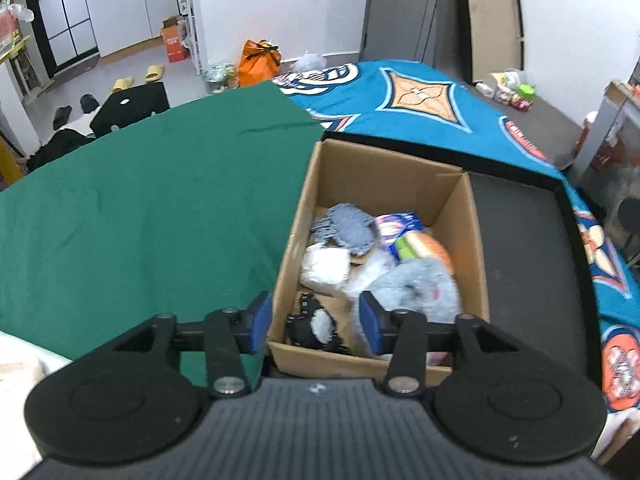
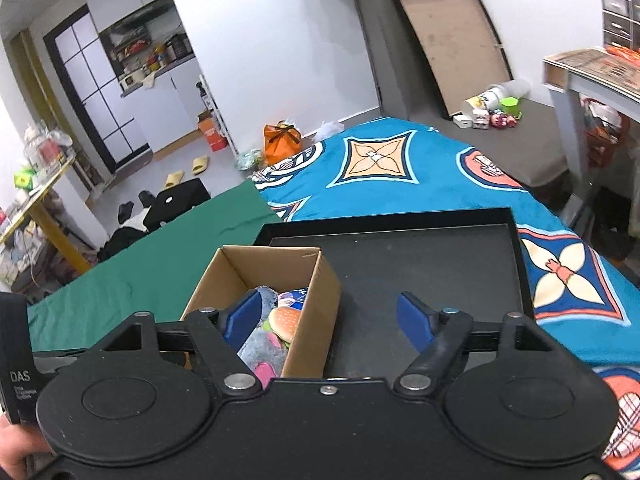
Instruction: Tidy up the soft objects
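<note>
A brown cardboard box (image 1: pixel 384 172) stands in a black tray (image 1: pixel 532 248) on the bed. Inside lie a fluffy grey-blue soft toy (image 1: pixel 420 284), a burger-shaped plush (image 1: pixel 424 246), a white folded cloth (image 1: pixel 324 268), a grey knitted piece (image 1: pixel 352 228) and a black item (image 1: pixel 308 320). My left gripper (image 1: pixel 316 320) hangs open over the box's near left corner, nothing between its blue pads. In the right wrist view the box (image 2: pixel 316 312) sits at the tray's left end, the burger plush (image 2: pixel 286 322) showing. My right gripper (image 2: pixel 330 320) is open, straddling the box's right wall, empty.
A green cloth (image 1: pixel 152 200) covers the bed left of the box; a blue patterned blanket (image 2: pixel 400 168) covers the far and right side. The tray's bare black floor (image 2: pixel 432 264) lies right of the box. Slippers, an orange bag (image 1: pixel 258 60) and clutter sit on the floor beyond.
</note>
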`<state>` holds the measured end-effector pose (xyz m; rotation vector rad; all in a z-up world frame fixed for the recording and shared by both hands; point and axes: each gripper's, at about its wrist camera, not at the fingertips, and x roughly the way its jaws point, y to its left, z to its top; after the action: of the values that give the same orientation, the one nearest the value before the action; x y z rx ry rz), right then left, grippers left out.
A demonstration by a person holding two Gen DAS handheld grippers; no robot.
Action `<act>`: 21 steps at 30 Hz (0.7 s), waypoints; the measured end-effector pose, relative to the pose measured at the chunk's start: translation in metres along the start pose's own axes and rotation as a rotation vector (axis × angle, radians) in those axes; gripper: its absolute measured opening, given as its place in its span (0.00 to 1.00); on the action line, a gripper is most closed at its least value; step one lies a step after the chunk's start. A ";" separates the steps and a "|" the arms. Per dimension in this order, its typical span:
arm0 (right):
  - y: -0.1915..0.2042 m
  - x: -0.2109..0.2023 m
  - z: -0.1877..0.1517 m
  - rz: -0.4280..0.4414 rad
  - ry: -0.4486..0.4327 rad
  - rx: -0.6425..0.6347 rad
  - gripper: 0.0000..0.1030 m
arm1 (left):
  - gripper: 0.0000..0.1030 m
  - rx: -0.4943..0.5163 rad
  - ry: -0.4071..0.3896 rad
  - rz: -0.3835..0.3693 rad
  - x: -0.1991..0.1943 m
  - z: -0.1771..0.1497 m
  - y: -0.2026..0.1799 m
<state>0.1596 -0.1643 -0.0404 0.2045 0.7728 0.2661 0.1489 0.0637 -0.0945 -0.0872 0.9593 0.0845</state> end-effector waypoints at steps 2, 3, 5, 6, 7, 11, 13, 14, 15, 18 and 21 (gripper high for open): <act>-0.003 -0.007 -0.001 0.003 -0.006 0.014 0.76 | 0.50 -0.010 0.000 -0.018 -0.007 0.002 -0.002; -0.004 -0.011 -0.001 0.006 -0.008 0.021 0.77 | 0.50 -0.012 -0.001 -0.016 -0.011 0.003 -0.003; -0.006 -0.018 -0.001 0.020 -0.013 0.036 0.79 | 0.50 -0.016 -0.019 -0.008 -0.021 0.004 -0.005; -0.006 -0.022 -0.002 0.027 -0.016 0.045 0.80 | 0.51 -0.017 -0.028 -0.011 -0.027 0.005 -0.005; -0.007 -0.027 -0.003 0.033 -0.020 0.053 0.81 | 0.54 -0.017 -0.035 -0.016 -0.033 0.006 -0.006; -0.008 -0.044 -0.005 0.038 -0.041 0.066 0.91 | 0.63 -0.003 -0.057 -0.014 -0.057 0.009 -0.012; -0.010 -0.052 -0.006 0.042 -0.051 0.074 0.93 | 0.65 0.007 -0.058 -0.006 -0.067 0.009 -0.015; -0.011 -0.057 -0.007 0.045 -0.055 0.080 0.95 | 0.65 0.008 -0.058 -0.008 -0.070 0.010 -0.016; -0.012 -0.061 -0.008 0.046 -0.060 0.084 0.97 | 0.66 0.008 -0.059 -0.014 -0.075 0.010 -0.016; -0.014 -0.073 -0.012 0.044 -0.071 0.098 1.00 | 0.67 0.015 -0.064 -0.023 -0.088 0.008 -0.020; -0.016 -0.084 -0.016 0.047 -0.079 0.115 1.00 | 0.68 0.020 -0.074 -0.025 -0.101 0.006 -0.024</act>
<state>0.0928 -0.2044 -0.0006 0.3404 0.7061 0.2566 0.0986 0.0371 -0.0071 -0.0768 0.8853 0.0548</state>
